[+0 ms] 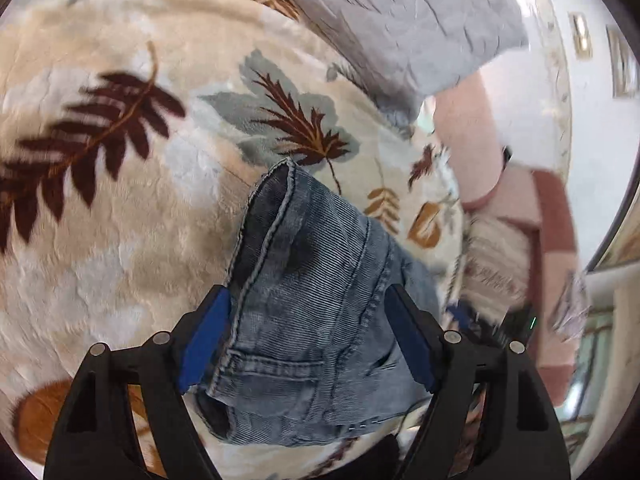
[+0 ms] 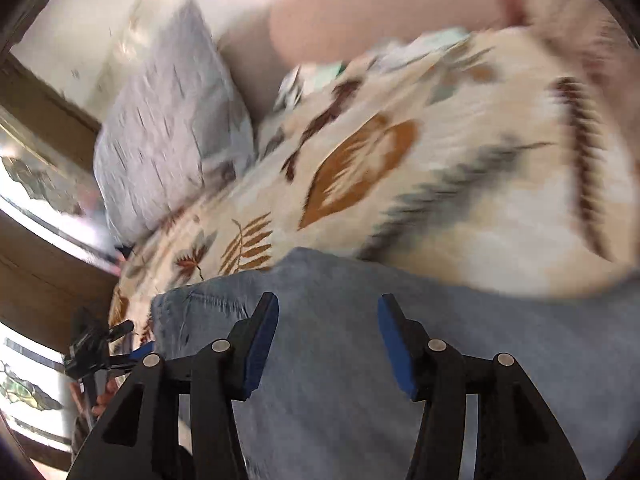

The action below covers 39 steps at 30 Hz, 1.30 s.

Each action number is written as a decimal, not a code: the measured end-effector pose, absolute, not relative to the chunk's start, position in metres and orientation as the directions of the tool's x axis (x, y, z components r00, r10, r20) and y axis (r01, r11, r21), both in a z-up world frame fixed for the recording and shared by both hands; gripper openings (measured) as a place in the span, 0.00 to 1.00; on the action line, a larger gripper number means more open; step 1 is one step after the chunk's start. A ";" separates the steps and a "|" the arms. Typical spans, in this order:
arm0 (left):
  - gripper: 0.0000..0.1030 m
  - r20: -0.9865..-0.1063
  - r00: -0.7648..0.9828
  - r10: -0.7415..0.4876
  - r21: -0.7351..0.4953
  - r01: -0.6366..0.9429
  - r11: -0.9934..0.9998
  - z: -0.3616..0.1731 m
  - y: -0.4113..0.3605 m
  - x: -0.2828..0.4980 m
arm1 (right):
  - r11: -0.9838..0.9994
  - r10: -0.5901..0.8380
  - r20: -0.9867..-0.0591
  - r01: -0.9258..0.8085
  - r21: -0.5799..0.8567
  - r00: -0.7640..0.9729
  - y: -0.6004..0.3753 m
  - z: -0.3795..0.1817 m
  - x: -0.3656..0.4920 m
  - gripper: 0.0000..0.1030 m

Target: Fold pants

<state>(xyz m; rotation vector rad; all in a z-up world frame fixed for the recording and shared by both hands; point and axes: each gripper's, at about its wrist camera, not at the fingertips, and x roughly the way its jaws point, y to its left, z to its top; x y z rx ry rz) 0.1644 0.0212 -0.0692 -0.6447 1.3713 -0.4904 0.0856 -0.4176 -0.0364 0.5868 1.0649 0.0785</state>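
Blue denim pants [image 1: 312, 320] lie in a folded bundle on a cream blanket with a leaf print [image 1: 120, 220]. My left gripper [image 1: 308, 292] is open, its blue pads standing wide on either side of the bundle, over a seam and a pocket. In the blurred right wrist view, my right gripper [image 2: 328, 300] is open just above a flat stretch of the pants [image 2: 328, 400], with nothing clamped between its pads. The left gripper [image 2: 100, 348] shows small at the pants' left end.
A grey quilted pillow [image 1: 400, 20] [image 2: 168, 140] leans at the head of the bed. A person's bare forearm and striped sleeve [image 1: 472, 140] reach in from the right of the left wrist view. A wooden frame [image 2: 48, 280] and a white wall border the bed.
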 end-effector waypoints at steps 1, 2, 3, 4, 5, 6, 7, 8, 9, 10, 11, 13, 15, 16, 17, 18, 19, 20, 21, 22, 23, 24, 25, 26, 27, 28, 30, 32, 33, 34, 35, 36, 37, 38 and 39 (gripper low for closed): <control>0.76 -0.753 0.146 -0.642 -0.651 -0.026 0.758 -0.067 0.019 0.167 | 0.858 0.337 -0.816 0.203 0.472 0.470 -0.409 -0.044 0.100 0.57; 0.76 -0.765 0.151 -0.627 -0.635 -0.008 0.773 -0.064 0.019 0.168 | 0.870 0.327 -0.827 0.197 0.452 0.457 -0.402 -0.048 0.108 0.58; 0.77 -0.768 0.157 -0.621 -0.629 0.001 0.778 -0.062 0.020 0.169 | 0.884 0.312 -0.840 0.188 0.428 0.444 -0.396 -0.052 0.117 0.59; 0.78 -0.769 0.175 -0.615 -0.623 0.012 0.782 -0.060 0.022 0.170 | 0.895 0.299 -0.849 0.180 0.408 0.436 -0.391 -0.055 0.122 0.60; 0.78 -0.773 0.189 -0.606 -0.615 0.012 0.788 -0.059 0.025 0.171 | 0.901 0.291 -0.854 0.176 0.396 0.432 -0.388 -0.057 0.127 0.61; 0.78 -0.778 0.200 -0.596 -0.607 0.008 0.795 -0.060 0.029 0.172 | 0.906 0.284 -0.859 0.173 0.385 0.426 -0.385 -0.059 0.131 0.62; 0.78 -0.781 0.218 -0.585 -0.598 0.006 0.801 -0.060 0.032 0.173 | 0.912 0.271 -0.865 0.174 0.371 0.423 -0.385 -0.060 0.133 0.62; 0.79 -0.782 0.221 -0.583 -0.596 0.006 0.803 -0.061 0.034 0.176 | 0.917 0.264 -0.868 0.171 0.361 0.420 -0.385 -0.062 0.136 0.62; 0.80 -0.787 0.209 -0.580 -0.592 0.004 0.806 -0.066 0.032 0.178 | 0.921 0.263 -0.873 0.164 0.354 0.411 -0.383 -0.065 0.140 0.63; 0.80 -0.790 0.186 -0.584 -0.594 0.001 0.804 -0.072 0.027 0.181 | 0.925 0.262 -0.881 0.156 0.345 0.394 -0.381 -0.069 0.143 0.65; 0.80 -0.787 0.139 -0.601 -0.607 -0.001 0.795 -0.082 0.021 0.184 | 0.933 0.252 -0.892 0.148 0.326 0.376 -0.378 -0.073 0.146 0.65; 0.77 -0.757 0.067 -0.650 -0.652 -0.028 0.758 -0.097 0.012 0.183 | 0.952 0.226 -0.909 0.118 0.282 0.349 -0.370 -0.080 0.151 0.64; 0.62 -0.667 0.058 -0.743 -0.745 -0.033 0.667 -0.094 0.010 0.172 | 0.967 0.220 -0.909 0.044 0.252 0.355 -0.356 -0.075 0.148 0.26; 0.58 -0.632 0.061 -0.773 -0.774 -0.002 0.633 -0.085 0.008 0.165 | 0.970 0.221 -0.903 0.011 0.242 0.368 -0.350 -0.067 0.144 0.04; 0.57 -0.634 0.085 -0.769 -0.768 0.047 0.639 -0.076 0.006 0.159 | 0.971 0.222 -0.892 -0.009 0.237 0.393 -0.347 -0.058 0.140 0.01; 0.55 -0.654 0.104 -0.750 -0.745 0.082 0.662 -0.070 0.003 0.156 | 0.973 0.218 -0.879 -0.024 0.229 0.425 -0.345 -0.049 0.136 0.01; 0.52 -0.685 0.117 -0.719 -0.710 0.114 0.695 -0.067 -0.002 0.155 | 0.975 0.204 -0.874 -0.015 0.220 0.442 -0.347 -0.047 0.135 0.01; 0.49 -0.721 0.107 -0.684 -0.674 0.118 0.729 -0.072 -0.007 0.157 | 0.977 0.188 -0.882 0.014 0.215 0.433 -0.351 -0.051 0.138 0.01; 0.38 -0.760 0.094 -0.643 -0.635 0.102 0.766 -0.078 -0.009 0.160 | 0.977 0.179 -0.902 0.040 0.211 0.394 -0.354 -0.063 0.143 0.01; 0.36 -0.775 0.077 -0.627 -0.622 0.081 0.779 -0.083 -0.008 0.162 | 0.978 0.163 -0.914 0.058 0.199 0.371 -0.355 -0.071 0.145 0.01; 0.36 -0.765 0.071 -0.640 -0.638 0.056 0.768 -0.085 -0.004 0.161 | 0.979 0.153 -0.918 0.073 0.192 0.365 -0.355 -0.076 0.144 0.02; 0.36 -0.751 0.090 -0.654 -0.653 0.046 0.756 -0.079 0.003 0.158 | 0.977 0.152 -0.912 0.085 0.198 0.382 -0.354 -0.072 0.141 0.03; 0.35 -0.741 0.122 -0.660 -0.660 0.053 0.750 -0.070 0.010 0.154 | 0.972 0.149 -0.899 0.108 0.210 0.411 -0.356 -0.065 0.134 0.08; 0.35 -0.734 0.150 -0.662 -0.661 0.066 0.748 -0.059 0.016 0.147 | 0.961 0.162 -0.883 0.131 0.242 0.440 -0.359 -0.055 0.125 0.10; 0.37 -0.725 0.167 -0.668 -0.666 0.078 0.742 -0.051 0.020 0.142 | 0.948 0.193 -0.865 0.140 0.286 0.463 -0.361 -0.045 0.115 0.12; 0.47 -0.703 0.182 -0.688 -0.683 0.096 0.724 -0.040 0.025 0.131 | 0.929 0.239 -0.837 0.136 0.345 0.492 -0.363 -0.033 0.099 0.19; 0.76 -0.650 0.204 -0.732 -0.725 0.119 0.678 -0.026 0.030 0.110 | 0.905 0.302 -0.805 0.113 0.411 0.510 -0.361 -0.018 0.071 0.40; 0.84 -0.620 0.200 -0.759 -0.753 0.121 0.647 -0.025 0.026 0.090 | 0.881 0.355 -0.780 0.096 0.463 0.515 -0.351 -0.011 0.043 0.58; 0.84 -0.603 0.171 -0.780 -0.773 0.120 0.623 -0.030 0.022 0.083 | 0.858 0.396 -0.765 0.091 0.505 0.508 -0.346 -0.012 0.027 0.58; 0.84 -0.597 0.146 -0.789 -0.782 0.114 0.613 -0.034 0.018 0.079 | 0.836 0.428 -0.752 0.096 0.540 0.501 -0.343 -0.014 0.015 0.58; 0.84 -0.604 0.124 -0.787 -0.783 0.093 0.615 -0.043 0.013 0.073 | 0.804 0.469 -0.736 0.109 0.585 0.489 -0.340 -0.020 -0.001 0.58; 0.84 -0.608 0.106 -0.787 -0.784 0.074 0.616 -0.051 0.009 0.069 | 0.774 0.503 -0.722 0.125 0.621 0.474 -0.336 -0.026 -0.015 0.58; 0.84 -0.609 0.089 -0.788 -0.786 0.061 0.615 -0.058 0.005 0.067 | 0.735 0.544 -0.708 0.153 0.661 0.451 -0.331 -0.037 -0.032 0.58; 0.84 -0.610 0.072 -0.789 -0.788 0.045 0.614 -0.065 0.002 0.065 | 0.711 0.565 -0.701 0.174 0.681 0.435 -0.329 -0.043 -0.040 0.58; 0.84 -0.612 0.063 -0.788 -0.788 0.031 0.614 -0.071 0.001 0.064 | 0.677 0.592 -0.688 0.204 0.707 0.420 -0.327 -0.053 -0.050 0.58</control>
